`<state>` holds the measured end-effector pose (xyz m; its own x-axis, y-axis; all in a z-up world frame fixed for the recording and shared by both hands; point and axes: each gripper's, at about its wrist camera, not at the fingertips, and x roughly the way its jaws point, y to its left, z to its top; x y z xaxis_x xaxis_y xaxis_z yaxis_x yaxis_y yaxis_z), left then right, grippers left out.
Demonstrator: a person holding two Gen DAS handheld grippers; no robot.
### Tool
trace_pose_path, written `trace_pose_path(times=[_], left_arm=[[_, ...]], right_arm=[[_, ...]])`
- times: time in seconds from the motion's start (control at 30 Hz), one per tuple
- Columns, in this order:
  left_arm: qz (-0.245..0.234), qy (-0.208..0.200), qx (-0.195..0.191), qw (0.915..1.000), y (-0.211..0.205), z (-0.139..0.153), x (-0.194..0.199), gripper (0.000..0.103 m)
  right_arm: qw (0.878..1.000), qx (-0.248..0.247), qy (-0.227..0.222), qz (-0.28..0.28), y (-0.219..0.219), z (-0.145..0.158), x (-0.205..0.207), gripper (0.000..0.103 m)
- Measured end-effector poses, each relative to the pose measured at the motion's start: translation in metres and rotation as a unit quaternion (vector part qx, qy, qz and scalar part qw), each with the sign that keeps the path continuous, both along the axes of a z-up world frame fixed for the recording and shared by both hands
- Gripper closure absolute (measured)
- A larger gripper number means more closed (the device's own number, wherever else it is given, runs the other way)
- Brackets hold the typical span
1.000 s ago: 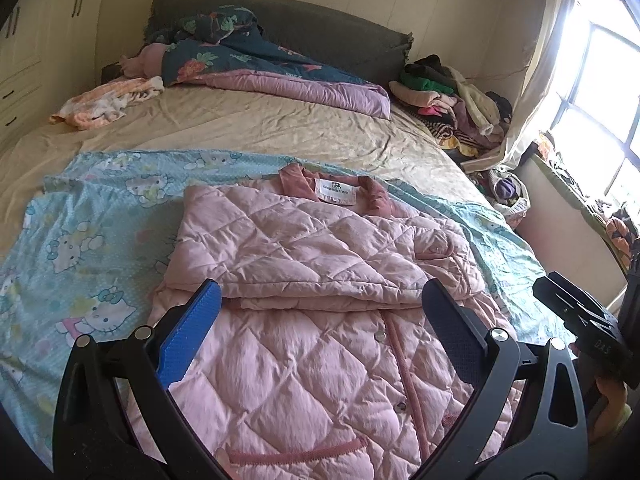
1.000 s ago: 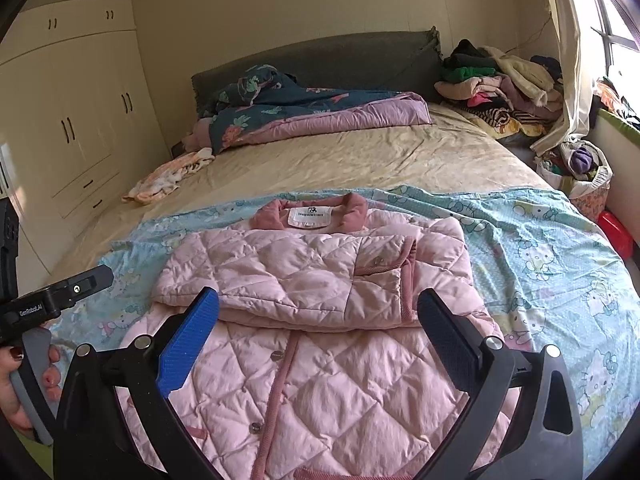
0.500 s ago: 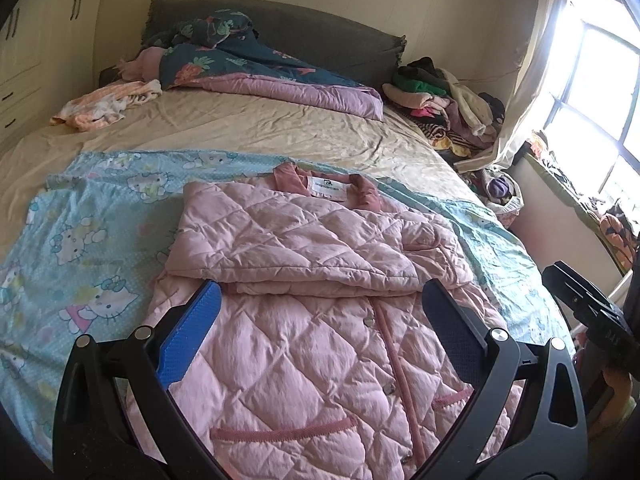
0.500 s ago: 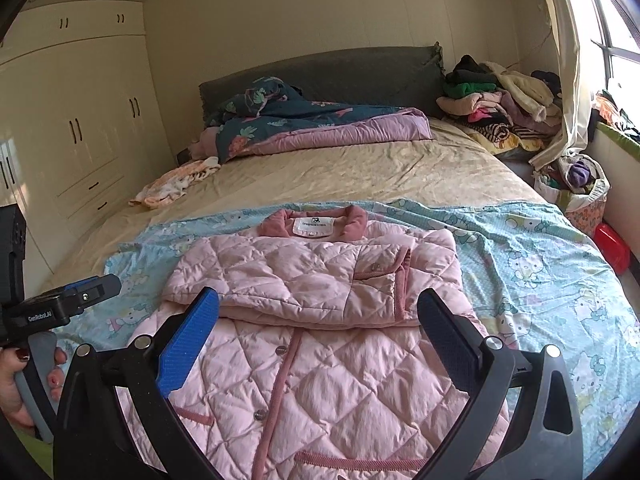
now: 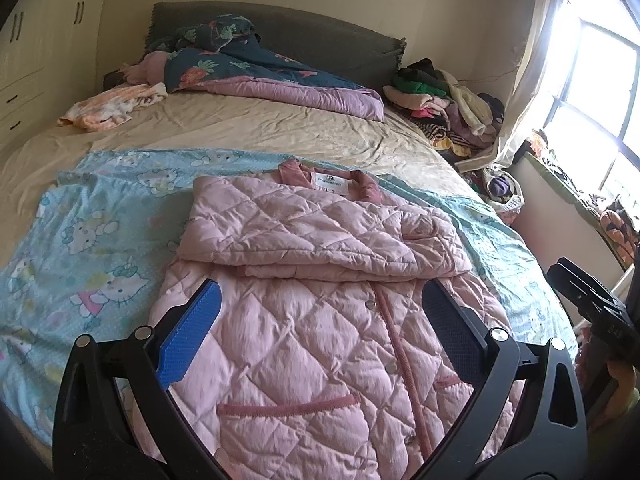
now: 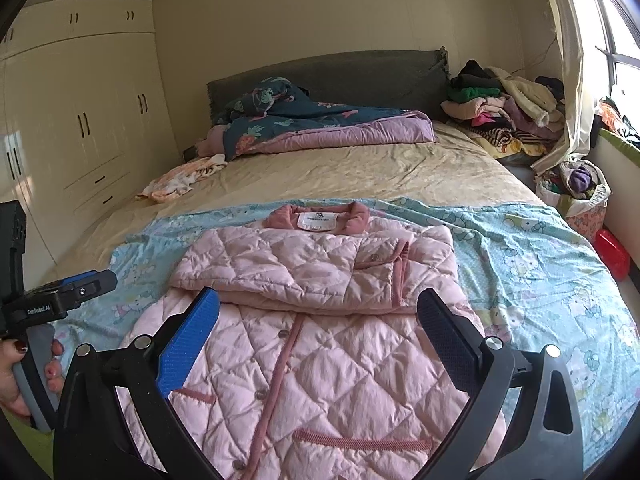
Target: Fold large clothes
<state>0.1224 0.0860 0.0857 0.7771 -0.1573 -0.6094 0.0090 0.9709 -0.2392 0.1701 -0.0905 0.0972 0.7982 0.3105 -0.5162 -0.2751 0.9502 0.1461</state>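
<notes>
A pink quilted jacket [image 5: 320,320] [image 6: 320,344] lies front-up on a blue cartoon-print sheet [image 5: 92,240] [image 6: 540,264] near the foot of the bed. Both sleeves are folded across its chest, and the collar with a white label points toward the headboard. My left gripper [image 5: 320,328] hovers open above the jacket's lower half, holding nothing. My right gripper [image 6: 320,332] is also open and empty over the same area. Each view catches the other gripper's body at its edge: the right one [image 5: 596,308] and the left one [image 6: 60,300], held by a hand [image 6: 16,376].
A beige bedsheet [image 6: 360,168] covers the far half of the bed, with a floral duvet [image 6: 312,120] and a small orange-white garment [image 6: 180,178]. A clothes pile [image 6: 504,116] sits at the far right corner. Wardrobes [image 6: 80,120] line the left wall; a basket [image 6: 576,192] stands by the window.
Both grippers have pulled back and risen slightly, so more of the jacket's lower hem and pockets shows. The jacket has not moved and the jaws stay open.
</notes>
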Motion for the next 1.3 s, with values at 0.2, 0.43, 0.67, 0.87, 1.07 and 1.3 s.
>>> trace_pose_path(times=[0.2,0.43,0.67,0.87,1.07,1.3], left_arm=[[0.008,0.001,0.001,1.0000,0.001,-0.009,-0.015,0.009],[0.012,0.010,0.006,0.9999,0.001,-0.025,-0.029,0.009],[0.009,0.023,0.011,0.9996,-0.005,-0.042,-0.041,0.009],[-0.001,0.032,0.018,0.9993,-0.016,-0.054,-0.053,0.009],[-0.003,0.037,0.024,0.9990,-0.019,-0.058,-0.060,0.009],[-0.004,0.039,0.033,0.9987,-0.022,-0.063,-0.067,0.009]], right_arm=[[1.000,-0.006,0.003,-0.001,-0.007,-0.009,-0.012,0.004],[1.000,-0.005,0.016,-0.004,-0.021,-0.023,-0.022,0.004],[1.000,-0.010,0.022,-0.008,-0.028,-0.032,-0.031,0.004],[1.000,-0.010,0.028,-0.009,-0.035,-0.039,-0.041,0.004],[0.999,-0.012,0.036,-0.015,-0.044,-0.046,-0.049,0.004],[0.999,-0.019,0.045,-0.020,-0.052,-0.054,-0.057,0.004]])
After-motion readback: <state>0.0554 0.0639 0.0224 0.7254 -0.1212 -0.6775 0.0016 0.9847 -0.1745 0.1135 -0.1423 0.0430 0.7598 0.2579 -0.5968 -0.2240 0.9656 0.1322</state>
